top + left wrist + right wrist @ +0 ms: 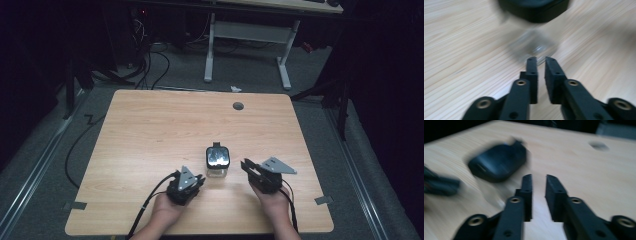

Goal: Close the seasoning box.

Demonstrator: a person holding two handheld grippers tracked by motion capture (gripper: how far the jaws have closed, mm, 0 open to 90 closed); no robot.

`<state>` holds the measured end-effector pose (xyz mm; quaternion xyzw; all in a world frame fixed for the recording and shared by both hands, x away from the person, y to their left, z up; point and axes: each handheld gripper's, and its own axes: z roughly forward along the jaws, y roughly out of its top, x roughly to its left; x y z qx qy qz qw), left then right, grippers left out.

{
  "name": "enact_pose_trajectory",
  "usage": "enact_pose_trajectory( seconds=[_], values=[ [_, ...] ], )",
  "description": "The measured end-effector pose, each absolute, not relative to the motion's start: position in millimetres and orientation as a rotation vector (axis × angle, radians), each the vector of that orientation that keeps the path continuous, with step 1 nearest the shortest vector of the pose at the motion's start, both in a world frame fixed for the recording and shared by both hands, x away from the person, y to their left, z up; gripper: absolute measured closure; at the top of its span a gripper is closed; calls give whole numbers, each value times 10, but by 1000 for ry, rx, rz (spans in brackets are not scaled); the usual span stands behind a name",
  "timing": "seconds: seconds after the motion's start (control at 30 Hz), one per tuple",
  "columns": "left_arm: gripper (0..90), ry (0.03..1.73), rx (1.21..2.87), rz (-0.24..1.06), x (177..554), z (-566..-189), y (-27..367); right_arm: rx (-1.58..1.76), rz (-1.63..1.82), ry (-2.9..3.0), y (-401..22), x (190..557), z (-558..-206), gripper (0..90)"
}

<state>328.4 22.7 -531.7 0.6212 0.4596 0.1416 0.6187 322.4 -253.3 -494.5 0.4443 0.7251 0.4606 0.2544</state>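
Note:
A small clear container (pixel 217 161) with a black lid stands upright on the wooden table (pixel 150 130), a little nearer than its middle. My left gripper (pixel 200 181) sits just left of the container and nearer to me, pointing toward it. In the left gripper view the jaws (pixel 541 60) stand slightly apart with nothing between them, close to the blurred clear container (pixel 534 43). My right gripper (pixel 246 165) is to the container's right. Its jaws (pixel 539 178) are also slightly apart and empty, with the black-lidded container (pixel 499 165) off to their left.
A round grommet hole (pixel 238 106) lies near the table's far edge. A white-legged desk (pixel 247 30) stands beyond it, with cables (pixel 150 65) on the floor. Bits of tape (pixel 75 205) mark the table's front corners. The left gripper (pixel 439 186) appears blurred in the right gripper view.

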Motion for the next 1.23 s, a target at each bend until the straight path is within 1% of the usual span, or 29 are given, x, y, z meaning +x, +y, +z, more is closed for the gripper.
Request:
enact_pose_trajectory(
  seconds=[0.07, 0.13, 0.17, 0.23, 0.43, 0.6, 0.77, 1.1, 1.23],
  values=[
    [645, 1096, 1428, 406, 3352, -5338, 442, 1268, 1176, 1939, -2666, 3137, -5046, 639],
    [559, 1139, 1417, 485, 3408, -5359, 644, 1310, 1116, 1914, -2760, 3084, -5092, 590],
    [536, 1166, 1384, 487, 3423, -5356, 740, 1312, 1088, 1904, -2795, 3073, -5101, 573],
    [530, 1211, 1333, 470, 3444, -5328, 878, 1350, 1093, 1884, -2870, 3072, -5111, 563],
    [501, 1258, 1292, 522, 3565, -5293, 1092, 1382, 1067, 1888, -2915, 3096, -5176, 558],
    [497, 1304, 1230, 512, 3607, -5260, 1288, 1399, 1075, 1867, -2970, 3098, -5170, 540],
    [491, 1300, 1234, 539, 3616, -5253, 1300, 1407, 1085, 1859, -3008, 3101, -5171, 538],
    [489, 1300, 1209, 536, 3609, -5241, 1324, 1415, 1100, 1843, -3035, 3099, -5144, 537],
    [483, 1290, 1228, 537, 3604, -5259, 1324, 1427, 1091, 1852, -3021, 3140, -5166, 528]
  ],
)
